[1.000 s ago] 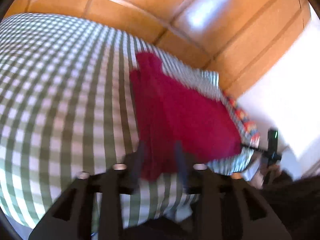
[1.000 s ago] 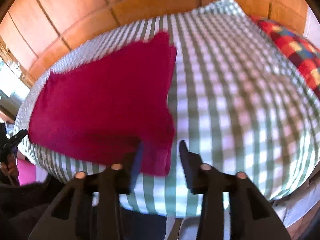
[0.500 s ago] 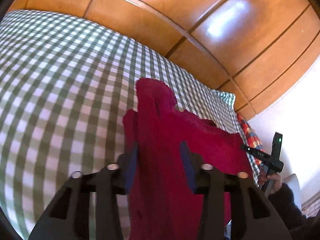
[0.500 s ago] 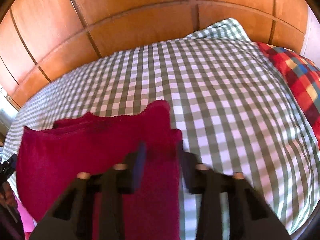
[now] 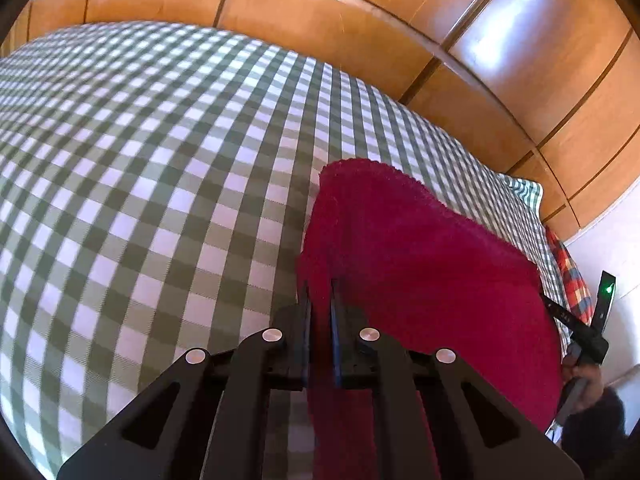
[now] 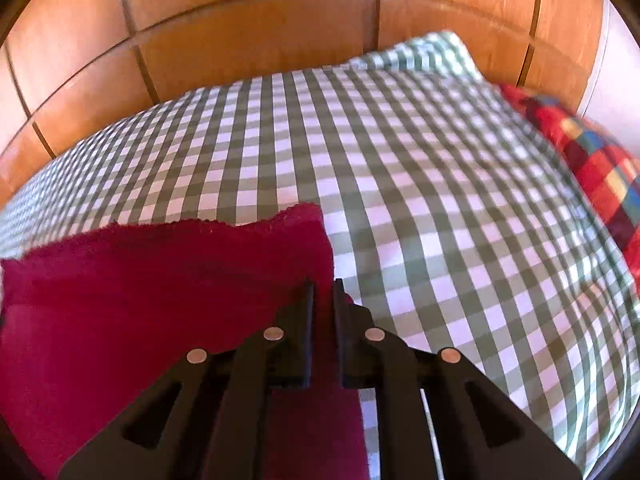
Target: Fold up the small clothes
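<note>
The left gripper (image 5: 319, 292) has its jaws drawn narrow, pinching the near edge of the red cloth (image 5: 420, 264), whose fabric runs down between the two fingers (image 5: 304, 320) and hangs below them. It is tilted up so the view looks across the checked bedspread (image 5: 160, 200) toward the wood panelling (image 5: 360, 32) behind. From this gripper the cloth spreads ahead and to the right, its rounded far edge lifted off the bed. At the far right of that view the other gripper (image 5: 576, 324) shows beyond the cloth, a hand (image 5: 580, 376) wrapped around its handle. The right gripper (image 6: 323, 292) is likewise nearly closed, clamping the cloth's (image 6: 140, 300) right corner, with red fabric passing between its fingers (image 6: 306, 320) and dropping under the body. It points forward and slightly up over the bedspread (image 6: 440, 220). From it the cloth stretches to the left, its far edge wavy and raised. A plaid pillow (image 6: 592, 168) lies ahead and far to the right, against the panelling (image 6: 240, 40).
</note>
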Available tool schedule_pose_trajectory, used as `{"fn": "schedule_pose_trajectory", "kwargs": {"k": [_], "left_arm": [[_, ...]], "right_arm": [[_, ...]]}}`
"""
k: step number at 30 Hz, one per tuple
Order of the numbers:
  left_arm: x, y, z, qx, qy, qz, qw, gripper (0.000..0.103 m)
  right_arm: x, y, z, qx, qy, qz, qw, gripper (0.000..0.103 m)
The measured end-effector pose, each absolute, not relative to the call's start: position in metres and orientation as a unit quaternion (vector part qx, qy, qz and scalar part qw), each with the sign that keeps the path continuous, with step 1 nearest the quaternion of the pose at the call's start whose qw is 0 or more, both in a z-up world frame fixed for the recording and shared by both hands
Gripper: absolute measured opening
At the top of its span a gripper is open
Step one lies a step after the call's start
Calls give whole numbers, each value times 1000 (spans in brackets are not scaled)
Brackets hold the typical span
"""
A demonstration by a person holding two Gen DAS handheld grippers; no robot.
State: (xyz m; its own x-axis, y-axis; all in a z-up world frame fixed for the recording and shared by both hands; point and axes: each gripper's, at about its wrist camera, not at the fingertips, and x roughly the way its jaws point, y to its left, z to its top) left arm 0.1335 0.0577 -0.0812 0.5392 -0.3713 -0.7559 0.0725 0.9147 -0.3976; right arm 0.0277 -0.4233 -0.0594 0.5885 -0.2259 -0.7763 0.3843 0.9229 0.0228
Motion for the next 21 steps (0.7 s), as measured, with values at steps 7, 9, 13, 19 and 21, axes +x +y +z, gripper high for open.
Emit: {"fn": "schedule_pose_trajectory", "kwargs": {"k": [7,9,13,19,21], "left_arm": [[107,39,-37,-73,413,-83,904,8],[96,35,-31,-60,400,-84,911,8],[74,18,-26,-36,385,-94,917,8],[56,-6,-36,-2,390,-110,914,9],[52,-10,-39,5,393,-114,912,9]], "right_arm": [[15,-422,-42,84,400,-213,887,64],[4,-415,-30,73,381,-221,895,65],[-11,-385,-11,62,354,-183,915,75],[-26,-339,-18,59,364,-90,925,80],[-27,-331,-26,52,370,-82,924,81]]}}
